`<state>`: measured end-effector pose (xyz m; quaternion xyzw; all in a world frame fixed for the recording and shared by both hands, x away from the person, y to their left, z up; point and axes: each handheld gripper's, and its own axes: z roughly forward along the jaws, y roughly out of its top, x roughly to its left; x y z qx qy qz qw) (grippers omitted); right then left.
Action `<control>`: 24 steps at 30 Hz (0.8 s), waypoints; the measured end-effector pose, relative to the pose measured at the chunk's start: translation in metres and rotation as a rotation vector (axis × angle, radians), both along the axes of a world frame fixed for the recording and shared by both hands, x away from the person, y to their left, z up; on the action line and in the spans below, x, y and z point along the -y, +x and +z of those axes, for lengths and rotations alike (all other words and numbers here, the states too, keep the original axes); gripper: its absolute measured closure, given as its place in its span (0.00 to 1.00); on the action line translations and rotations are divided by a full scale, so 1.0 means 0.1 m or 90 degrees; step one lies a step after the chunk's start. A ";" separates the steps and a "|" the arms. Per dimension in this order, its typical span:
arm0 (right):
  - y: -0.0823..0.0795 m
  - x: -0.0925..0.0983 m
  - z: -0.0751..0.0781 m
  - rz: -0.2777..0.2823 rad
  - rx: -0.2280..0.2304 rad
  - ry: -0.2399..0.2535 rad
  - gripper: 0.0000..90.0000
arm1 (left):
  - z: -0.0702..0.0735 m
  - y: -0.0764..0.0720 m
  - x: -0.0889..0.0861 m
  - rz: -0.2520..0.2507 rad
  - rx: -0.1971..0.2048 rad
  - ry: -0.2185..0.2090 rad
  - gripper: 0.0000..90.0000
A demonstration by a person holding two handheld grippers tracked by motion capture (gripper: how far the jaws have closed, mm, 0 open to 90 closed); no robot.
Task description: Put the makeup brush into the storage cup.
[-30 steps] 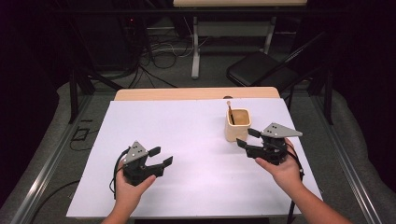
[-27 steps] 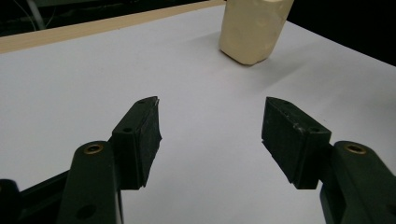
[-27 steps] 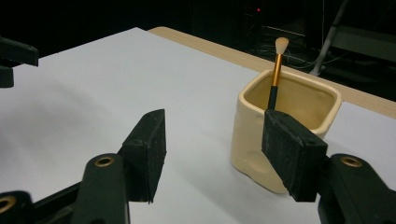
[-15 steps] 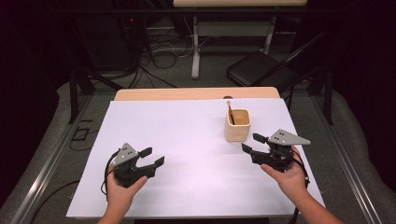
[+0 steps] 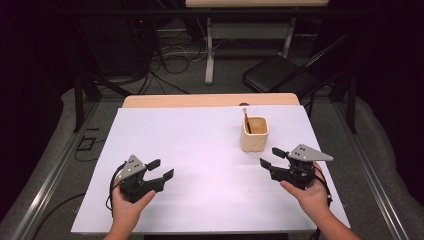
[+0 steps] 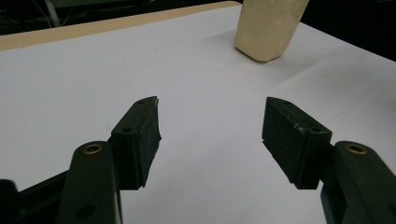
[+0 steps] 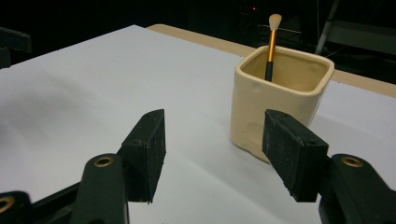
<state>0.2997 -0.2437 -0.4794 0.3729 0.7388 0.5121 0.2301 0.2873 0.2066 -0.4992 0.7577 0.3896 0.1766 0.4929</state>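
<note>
Both grippers hover released over the white sheet (image 5: 200, 150), the left gripper (image 5: 161, 169) near-left, the right gripper (image 5: 272, 158) just near-right of the cup (image 5: 254, 134) holding a brush (image 5: 246, 120).

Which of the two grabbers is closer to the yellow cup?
The right gripper. It sits just beside the cup, which holds a brush. The left gripper is far off across the white table.

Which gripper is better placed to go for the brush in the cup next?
Probably the right gripper: it sits close beside the cup, jaws open and empty, with the brush standing just ahead. The left gripper is across the table.
</note>
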 end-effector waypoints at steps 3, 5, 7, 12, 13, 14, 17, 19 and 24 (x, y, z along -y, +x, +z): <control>-0.03 0.00 -0.05 -0.001 0.000 -0.002 0.44 | -0.02 -0.01 -0.02 0.000 -0.001 0.001 0.41; -0.06 0.00 -0.08 -0.001 -0.003 -0.004 0.43 | -0.03 -0.01 -0.03 0.001 -0.003 0.001 0.41; -0.09 0.01 -0.11 -0.004 -0.003 0.003 0.43 | -0.04 -0.02 -0.05 0.003 -0.002 -0.001 0.41; -0.13 0.03 -0.17 -0.009 0.000 0.006 0.43 | -0.07 -0.04 -0.08 0.002 -0.004 -0.005 0.41; -0.14 0.03 -0.18 -0.010 -0.002 0.007 0.43 | -0.07 -0.04 -0.08 0.001 -0.006 -0.004 0.41; -0.15 0.04 -0.20 -0.013 0.000 0.006 0.43 | -0.08 -0.05 -0.09 0.002 -0.004 -0.005 0.41; -0.17 0.05 -0.25 -0.018 0.001 0.004 0.43 | -0.09 -0.06 -0.10 0.003 -0.005 -0.007 0.41; -0.18 0.07 -0.28 -0.020 -0.004 0.006 0.43 | -0.10 -0.06 -0.11 0.006 -0.006 -0.011 0.41; -0.22 0.08 -0.33 -0.026 -0.002 0.007 0.43 | -0.12 -0.07 -0.14 0.008 -0.009 -0.013 0.41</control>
